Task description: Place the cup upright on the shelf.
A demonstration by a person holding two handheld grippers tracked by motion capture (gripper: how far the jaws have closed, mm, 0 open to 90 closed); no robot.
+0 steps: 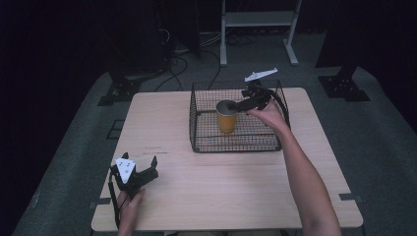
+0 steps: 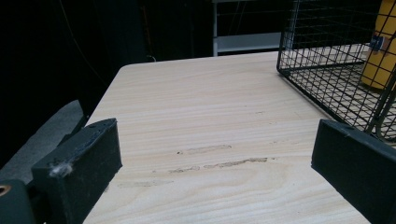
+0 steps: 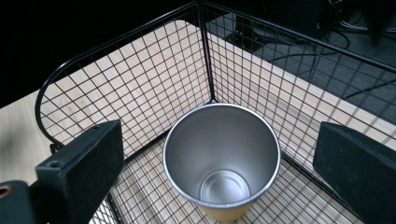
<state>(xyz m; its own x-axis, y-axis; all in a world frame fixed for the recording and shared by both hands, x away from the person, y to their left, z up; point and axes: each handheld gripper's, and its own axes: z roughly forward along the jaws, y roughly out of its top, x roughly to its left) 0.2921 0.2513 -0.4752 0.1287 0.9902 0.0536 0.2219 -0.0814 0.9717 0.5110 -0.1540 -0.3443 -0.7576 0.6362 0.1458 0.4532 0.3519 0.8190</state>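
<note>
A yellow cup (image 1: 226,118) with a steel inside stands upright in a black wire basket (image 1: 236,147) on the far half of the wooden table (image 1: 221,191). My right gripper (image 1: 237,105) hovers over the cup's rim from the right, open. In the right gripper view the cup (image 3: 223,186) sits empty between and below the wide-apart jaws of the right gripper (image 3: 222,140), untouched. My left gripper (image 1: 140,160) rests open near the table's front left corner, holding nothing. In the left gripper view, the left gripper (image 2: 215,163) faces bare tabletop, with the basket (image 2: 327,70) and cup (image 2: 380,46) at the far right.
The basket's wire walls (image 3: 140,88) rise close around the cup on the far and left sides. A white metal stand (image 1: 258,19) and cables lie on the floor beyond the table. Bare wood (image 2: 201,107) stretches between my left gripper and the basket.
</note>
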